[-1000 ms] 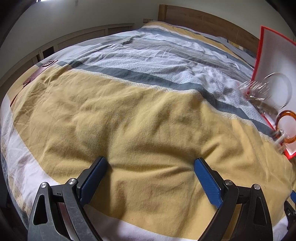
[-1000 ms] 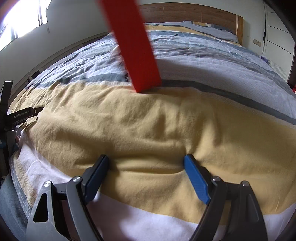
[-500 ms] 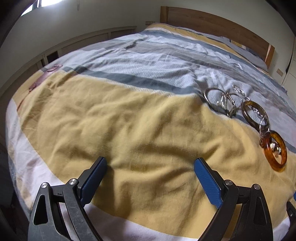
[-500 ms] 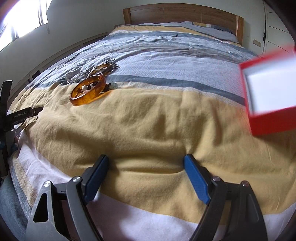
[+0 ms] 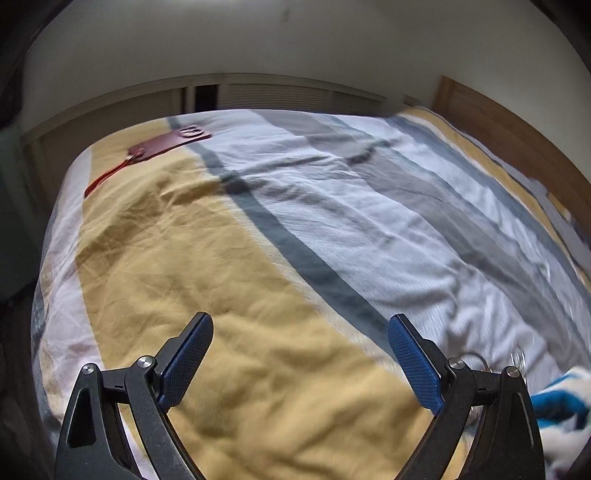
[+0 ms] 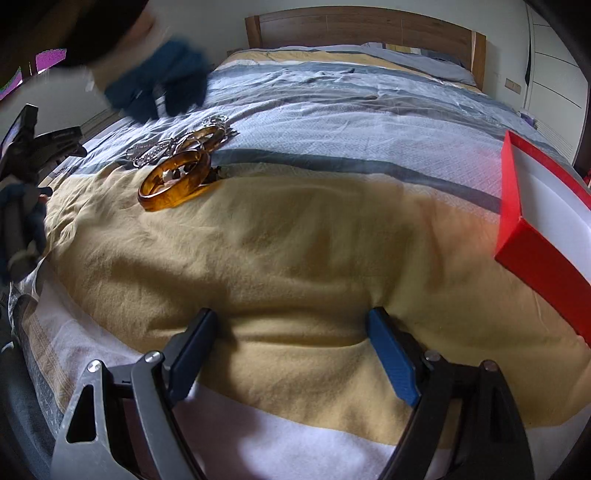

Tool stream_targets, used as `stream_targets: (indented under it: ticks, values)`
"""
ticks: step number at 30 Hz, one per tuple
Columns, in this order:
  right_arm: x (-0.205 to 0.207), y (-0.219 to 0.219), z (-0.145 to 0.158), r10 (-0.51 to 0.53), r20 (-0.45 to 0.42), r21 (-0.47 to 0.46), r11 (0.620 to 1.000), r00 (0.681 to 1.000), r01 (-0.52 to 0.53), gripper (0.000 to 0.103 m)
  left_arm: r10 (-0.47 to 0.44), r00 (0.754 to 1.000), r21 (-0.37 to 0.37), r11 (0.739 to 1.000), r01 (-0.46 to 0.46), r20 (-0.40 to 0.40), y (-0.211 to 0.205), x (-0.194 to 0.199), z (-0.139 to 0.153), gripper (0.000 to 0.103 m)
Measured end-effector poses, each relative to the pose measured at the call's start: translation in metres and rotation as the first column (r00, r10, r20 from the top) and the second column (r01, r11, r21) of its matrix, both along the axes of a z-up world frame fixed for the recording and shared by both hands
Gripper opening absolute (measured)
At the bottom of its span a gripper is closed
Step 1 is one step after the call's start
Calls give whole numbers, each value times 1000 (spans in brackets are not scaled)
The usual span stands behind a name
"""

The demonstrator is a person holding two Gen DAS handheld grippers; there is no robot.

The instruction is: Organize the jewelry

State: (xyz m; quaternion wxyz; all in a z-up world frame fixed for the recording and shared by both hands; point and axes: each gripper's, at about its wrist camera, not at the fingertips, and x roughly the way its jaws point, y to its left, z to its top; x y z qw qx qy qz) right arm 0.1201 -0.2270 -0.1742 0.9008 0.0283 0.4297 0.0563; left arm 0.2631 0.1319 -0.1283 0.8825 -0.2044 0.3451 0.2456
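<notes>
Reaching for the amber bangle (image 6: pixel 174 180) comes next, we judge: it lies on the bed (image 6: pixel 295 240) ahead-left of our right gripper (image 6: pixel 291 354), nearer our left gripper (image 5: pixel 299 362); both fingers wide apart, empty.

I see a wide bed covered by a rumpled striped duvet (image 5: pixel 258 266) with mustard-yellow, white, pale blue-grey and dark grey bands. Near its far left corner lies a flat maroon leather pouch with a thin strap (image 5: pixel 162 146), resting on the yellow band by the edge. A brown wooden headboard (image 6: pixel 362 27) stands at the far end, with a grey pillow (image 6: pixel 417 61) just in front of it. Behind the bed in my left view runs a low beige panelled wall unit (image 5: pixel 280 94), under a plain pale wall (image 5: pixel 258 40).
</notes>
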Motion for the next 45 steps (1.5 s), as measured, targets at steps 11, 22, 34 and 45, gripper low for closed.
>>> stream_targets:
  ticks: [11,22,34,45]
  values:
    - [0,0,0,0,0,0,1000,1000,0,83,72,997,11,997,-73,12,14,1,-21,94]
    - [-1,-1,0,0,0,0,1000,1000,0,83,61,998,51,997,-59,-24,6,8,-25,94]
    - [0,-1,0,0,0,-1,1000,1000,0,83,46,998,32,998,-45,-43,6,13,-31,94]
    - [0,-1,0,-1,0,0,1000,1000,1,83,43,998,-4,999,-43,-37,12,12,-31,94]
